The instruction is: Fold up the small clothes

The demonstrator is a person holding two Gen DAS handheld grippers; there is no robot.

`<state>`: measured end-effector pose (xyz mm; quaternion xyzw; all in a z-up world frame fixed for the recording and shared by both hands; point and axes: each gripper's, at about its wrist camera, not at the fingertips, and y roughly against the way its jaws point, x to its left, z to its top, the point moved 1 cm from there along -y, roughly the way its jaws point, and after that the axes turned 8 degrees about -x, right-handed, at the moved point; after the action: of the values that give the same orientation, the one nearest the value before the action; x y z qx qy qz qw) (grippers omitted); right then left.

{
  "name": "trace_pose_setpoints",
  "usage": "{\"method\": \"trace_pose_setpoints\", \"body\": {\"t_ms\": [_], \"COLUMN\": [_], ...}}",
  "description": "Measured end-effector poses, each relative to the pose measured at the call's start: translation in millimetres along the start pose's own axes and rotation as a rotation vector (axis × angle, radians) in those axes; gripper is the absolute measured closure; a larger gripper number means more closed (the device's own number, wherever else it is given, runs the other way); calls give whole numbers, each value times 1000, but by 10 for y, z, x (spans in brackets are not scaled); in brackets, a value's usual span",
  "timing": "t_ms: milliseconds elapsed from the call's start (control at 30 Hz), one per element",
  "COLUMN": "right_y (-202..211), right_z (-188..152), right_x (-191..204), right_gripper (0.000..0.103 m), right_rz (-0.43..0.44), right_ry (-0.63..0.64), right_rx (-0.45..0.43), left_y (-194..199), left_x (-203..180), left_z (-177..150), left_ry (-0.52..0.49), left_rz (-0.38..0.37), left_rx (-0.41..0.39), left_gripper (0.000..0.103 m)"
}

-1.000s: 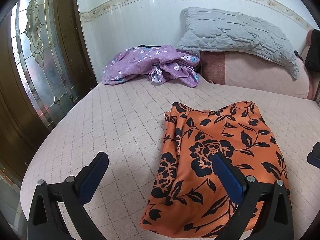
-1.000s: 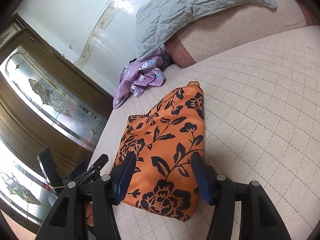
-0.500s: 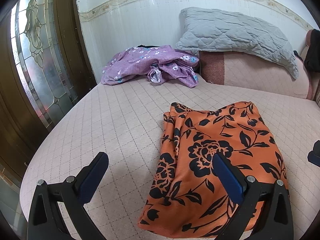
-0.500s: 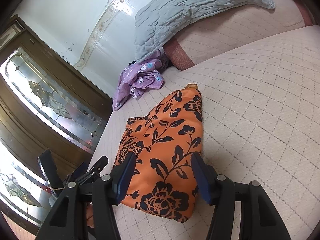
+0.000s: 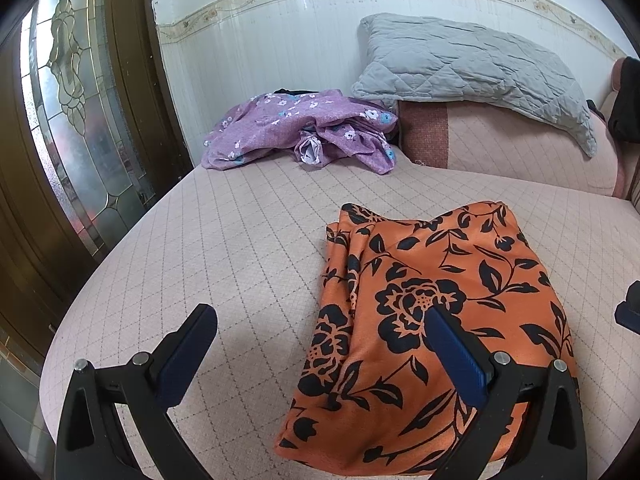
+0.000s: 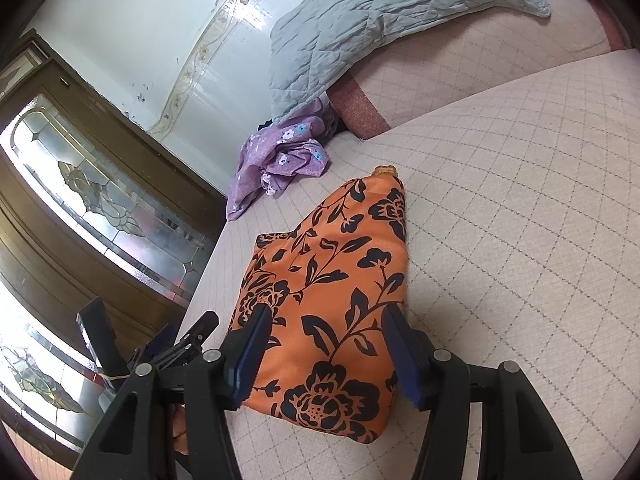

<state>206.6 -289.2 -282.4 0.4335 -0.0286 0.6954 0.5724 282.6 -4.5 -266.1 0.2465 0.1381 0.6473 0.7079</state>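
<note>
1. Orange floral garment [image 5: 432, 304] lies flat on the bed [image 5: 240, 240], already folded into a compact packet. In the left wrist view it fills 1 to 5 o'clock from centre.
2. Long axis runs near edge to far edge, roughly 6 to 12 o'clock in the left view and 6 to 1 o'clock in the right view [image 6: 332, 296].
3. Left gripper [image 5: 320, 344]: fingers wide apart, clamped on nothing. The right-hand finger sits over the cloth's near half; whether it touches I can't tell. The other finger is over bare bed at 7 o'clock.
4. Right gripper [image 6: 326, 356]: fingers apart at a medium gap, straddling the packet's near end from above. No cloth visibly pinched.
5. Key relation: the near short edge lies right under the right gripper, dead ahead at 12. The left gripper is offset toward the packet's left long edge. My read is that the right hand is better placed for an end-over-end fold, and the left for that long edge.
6. Purple floral garment [image 5: 304, 132] lies crumpled at 11 o'clock, far edge of bed, below the grey pillow [image 5: 472, 72]. Probably next in the queue.
</note>
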Motion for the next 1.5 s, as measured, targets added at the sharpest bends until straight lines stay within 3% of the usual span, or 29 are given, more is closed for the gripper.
{"method": "trace_pose_setpoints", "body": {"t_ms": [1500], "right_y": [-66], "right_z": [-66], "right_x": [-5], "right_gripper": [42], "right_rz": [3], "right_ry": [-16], "right_rx": [19], "left_y": [-65], "left_x": [-56], "left_z": [-36], "left_ry": [-6], "left_rz": [0], "left_rx": [18], "left_gripper": [0]}}
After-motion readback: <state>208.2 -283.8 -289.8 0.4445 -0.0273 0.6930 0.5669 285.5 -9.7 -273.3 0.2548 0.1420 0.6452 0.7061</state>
